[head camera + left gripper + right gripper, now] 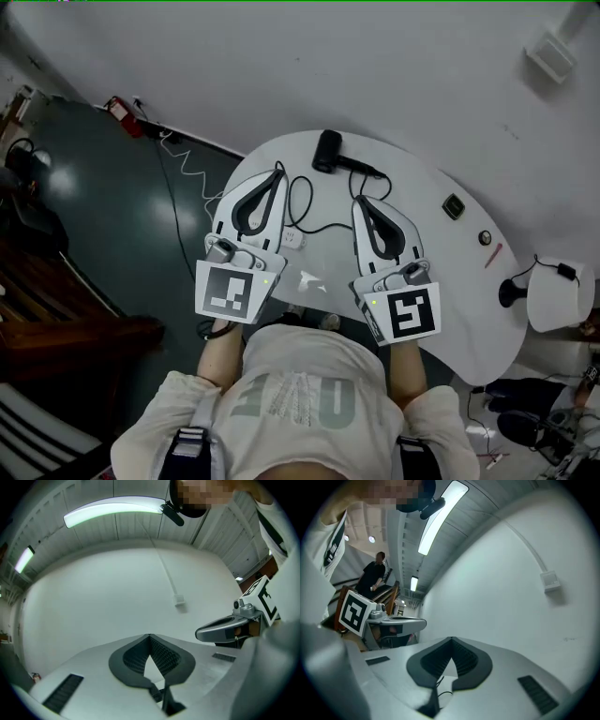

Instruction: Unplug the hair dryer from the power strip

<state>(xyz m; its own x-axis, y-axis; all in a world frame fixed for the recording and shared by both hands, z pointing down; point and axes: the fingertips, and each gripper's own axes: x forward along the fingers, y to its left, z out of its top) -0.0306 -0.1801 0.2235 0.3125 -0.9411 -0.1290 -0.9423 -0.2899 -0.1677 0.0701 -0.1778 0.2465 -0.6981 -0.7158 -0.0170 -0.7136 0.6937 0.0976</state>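
In the head view a black hair dryer (328,150) lies at the far side of the white table (450,309). Its black cord (307,199) loops back toward a small white power strip (292,238) between my two grippers. My left gripper (278,172) hovers left of the cord, its jaws closed with nothing in them. To the right of the cord, my right gripper (361,201) is likewise shut and empty. The left gripper view shows the left gripper (150,637) with tips together, facing a white wall. In the right gripper view the right gripper (451,640) is also closed, with a bit of cord (440,686) below.
A small dark box (454,206), a round knob (485,237) and a red pen (494,254) lie on the table's right part. A white lamp (558,295) stands beyond its right edge. A coiled white cable (192,173) runs across the dark floor at left.
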